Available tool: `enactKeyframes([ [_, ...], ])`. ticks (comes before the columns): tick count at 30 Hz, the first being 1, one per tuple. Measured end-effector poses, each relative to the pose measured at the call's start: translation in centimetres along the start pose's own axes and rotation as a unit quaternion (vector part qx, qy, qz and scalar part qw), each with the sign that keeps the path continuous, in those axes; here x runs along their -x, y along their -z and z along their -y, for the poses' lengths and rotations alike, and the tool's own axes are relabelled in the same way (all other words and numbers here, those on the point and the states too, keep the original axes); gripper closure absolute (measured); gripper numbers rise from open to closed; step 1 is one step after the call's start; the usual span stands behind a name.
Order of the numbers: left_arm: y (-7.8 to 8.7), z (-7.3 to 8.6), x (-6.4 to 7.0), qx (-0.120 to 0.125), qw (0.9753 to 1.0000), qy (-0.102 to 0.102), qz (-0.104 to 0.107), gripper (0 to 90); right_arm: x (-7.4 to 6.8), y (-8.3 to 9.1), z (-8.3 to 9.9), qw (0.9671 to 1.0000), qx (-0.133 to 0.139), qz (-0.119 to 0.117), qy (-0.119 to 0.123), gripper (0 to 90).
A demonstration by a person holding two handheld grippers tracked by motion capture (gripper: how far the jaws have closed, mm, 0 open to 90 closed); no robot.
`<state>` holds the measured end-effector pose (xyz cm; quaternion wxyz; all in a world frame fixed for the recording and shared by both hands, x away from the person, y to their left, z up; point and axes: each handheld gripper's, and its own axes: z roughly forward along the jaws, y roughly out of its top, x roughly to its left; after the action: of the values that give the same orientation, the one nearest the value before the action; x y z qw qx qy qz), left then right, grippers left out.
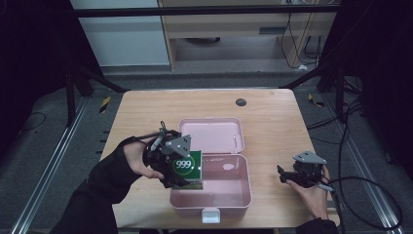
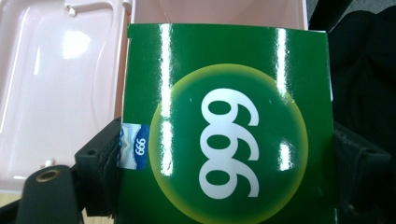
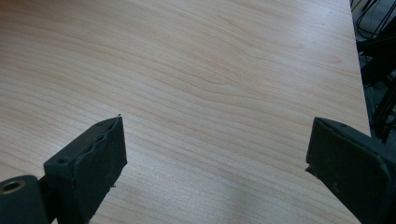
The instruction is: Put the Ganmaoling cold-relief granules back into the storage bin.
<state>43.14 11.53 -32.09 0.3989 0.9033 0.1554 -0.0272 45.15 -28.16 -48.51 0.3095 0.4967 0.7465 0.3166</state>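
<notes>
A glossy green carton printed with a white "999" in a yellow-green circle (image 2: 224, 130) sits clamped between the black jaws of the left gripper (image 1: 176, 163), which presses on its two side edges; a small blue-and-white seal sticker (image 2: 134, 146) wraps one edge beside the jaw. From the high view, the carton (image 1: 189, 165) is held upright over the left rim of an open pale pink plastic lunch box (image 1: 229, 187), its lower corner at or just inside the tray wall; whether it touches the box cannot be told. The box's hinged lid (image 1: 214, 134) lies flat open behind the tray, and a white latch (image 1: 210, 215) juts from the front edge. The person's left hand in a dark sleeve (image 1: 104, 173) steers that gripper from the lower left.

Well apart, on the right side of the light wood-grain table (image 1: 272, 126), the right gripper (image 1: 285, 174) rests low with its jaws spread wide and nothing between them, bare tabletop (image 3: 210, 84) showing in the gap. A cable (image 1: 370, 195) trails from it off the table's edge.

A small dark round disc (image 1: 240, 102) sits near the far edge. Beyond the table lie grey floor, black frame legs, a pale cabinet (image 1: 126, 34) and loose wires.
</notes>
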Motion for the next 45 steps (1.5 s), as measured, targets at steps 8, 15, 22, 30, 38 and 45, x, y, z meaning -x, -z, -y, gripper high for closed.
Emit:
enactKeyframes([
  [8,-1.5,0.6,-0.2,-0.002,0.9999,0.015,0.006,14.4,-0.1,0.0,0.0,1.0000,-0.001,-0.002,-0.001,5.2],
  [15,-2.8,1.5,-0.5,-0.002,0.9997,0.024,0.006,14.4,0.0,-0.1,0.1,1.0000,-0.003,-0.002,0.001,5.1],
  [22,-3.8,2.5,-0.6,0.001,0.9992,0.038,0.008,14.3,-0.1,-0.1,0.1,1.0000,-0.004,-0.002,0.002,5.1],
  [30,-5.1,3.6,-0.7,0.012,0.9979,0.063,0.006,14.3,-0.2,-0.2,0.1,1.0000,-0.007,-0.004,0.002,5.0],
  [38,-6.2,4.5,-0.7,0.026,0.9955,0.092,0.002,14.2,-0.2,-0.2,0.1,1.0000,-0.007,-0.003,0.005,4.9],
  [45,-7.0,5.2,-0.7,0.033,0.9937,0.107,-0.001,14.1,-0.2,-0.3,0.1,0.9999,-0.008,-0.003,0.007,4.7],
])
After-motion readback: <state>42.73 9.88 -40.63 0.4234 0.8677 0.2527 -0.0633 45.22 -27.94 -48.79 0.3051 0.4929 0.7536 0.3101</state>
